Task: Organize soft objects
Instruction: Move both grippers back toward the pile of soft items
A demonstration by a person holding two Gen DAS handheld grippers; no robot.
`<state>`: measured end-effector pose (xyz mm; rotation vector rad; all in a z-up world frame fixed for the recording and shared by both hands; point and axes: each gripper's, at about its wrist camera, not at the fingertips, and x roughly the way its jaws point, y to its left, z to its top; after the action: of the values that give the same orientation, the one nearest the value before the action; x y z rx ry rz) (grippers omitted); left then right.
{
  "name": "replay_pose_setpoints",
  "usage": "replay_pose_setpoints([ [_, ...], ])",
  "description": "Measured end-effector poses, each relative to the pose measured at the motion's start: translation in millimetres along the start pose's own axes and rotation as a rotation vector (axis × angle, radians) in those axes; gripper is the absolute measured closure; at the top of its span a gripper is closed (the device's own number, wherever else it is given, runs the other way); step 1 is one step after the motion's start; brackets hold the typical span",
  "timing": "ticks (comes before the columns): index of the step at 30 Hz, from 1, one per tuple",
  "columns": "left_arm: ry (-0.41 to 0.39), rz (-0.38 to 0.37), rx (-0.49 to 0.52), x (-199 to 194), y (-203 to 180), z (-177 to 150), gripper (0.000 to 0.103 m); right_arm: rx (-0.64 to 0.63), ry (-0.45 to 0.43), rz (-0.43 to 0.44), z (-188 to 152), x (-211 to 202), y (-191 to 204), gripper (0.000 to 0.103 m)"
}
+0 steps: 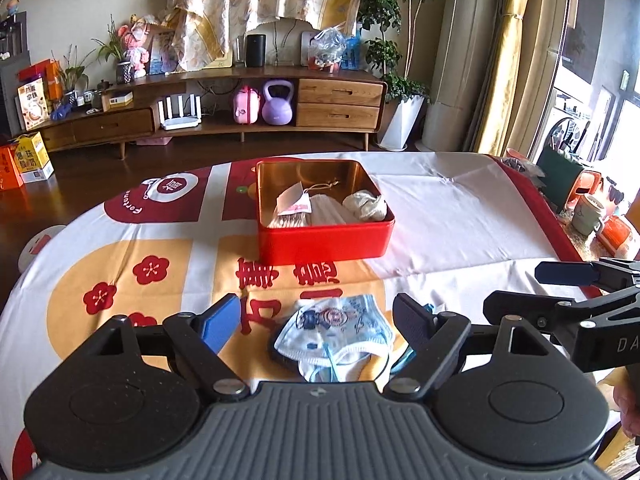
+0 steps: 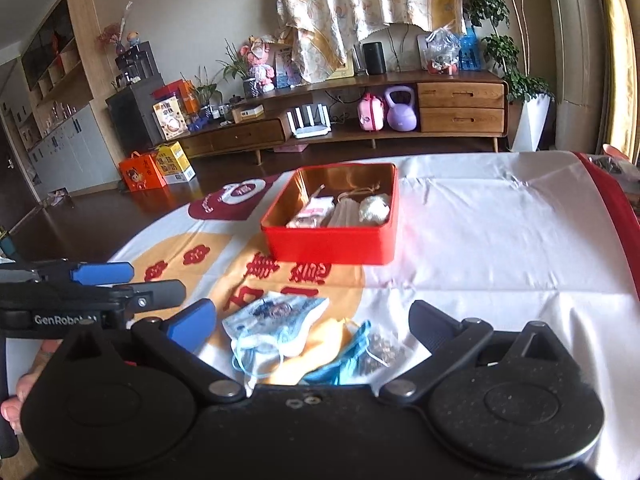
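Sunlight is washing over a living room where a desk (image 1: pixel 460 216) draped in a red, white and orange cloth is carrying a red tin (image 1: pixel 324 240) already holding pale folded soft items. Both tools are hovering low at the near edge, side by side, fingers spread wide and gripping nothing. The left tool (image 1: pixel 318 322) is straddling a blue printed face mask (image 1: pixel 336 330) lying on the cloth; the right tool (image 2: pixel 314 322) is facing it too. A blue cloth (image 2: pixel 340 364) beside the mask is lying partly hidden.

A home living room; wooden TV cabinet (image 1: pixel 240 100); curtains (image 1: pixel 516 52)
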<state>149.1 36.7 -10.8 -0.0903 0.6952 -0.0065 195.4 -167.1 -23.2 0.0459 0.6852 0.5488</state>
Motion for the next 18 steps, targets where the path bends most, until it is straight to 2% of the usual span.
replay_pose_setpoints([
  [3, 0.006, -0.002, -0.023, 1.1, 2.5, -9.4, 0.02, -0.007, 0.014, -0.007, -9.6, 1.7, -0.3, 0.0],
  [8, 0.062, -0.015, -0.063, 14.4, 6.0, -26.5, 0.02, -0.02, 0.048, -0.017, -27.2, 8.2, -1.7, 0.0],
  [18, 0.125, -0.037, -0.065, 41.4, 8.3, -50.8, 0.02, -0.079, 0.117, -0.033, -52.2, 33.3, 3.0, 0.003],
])
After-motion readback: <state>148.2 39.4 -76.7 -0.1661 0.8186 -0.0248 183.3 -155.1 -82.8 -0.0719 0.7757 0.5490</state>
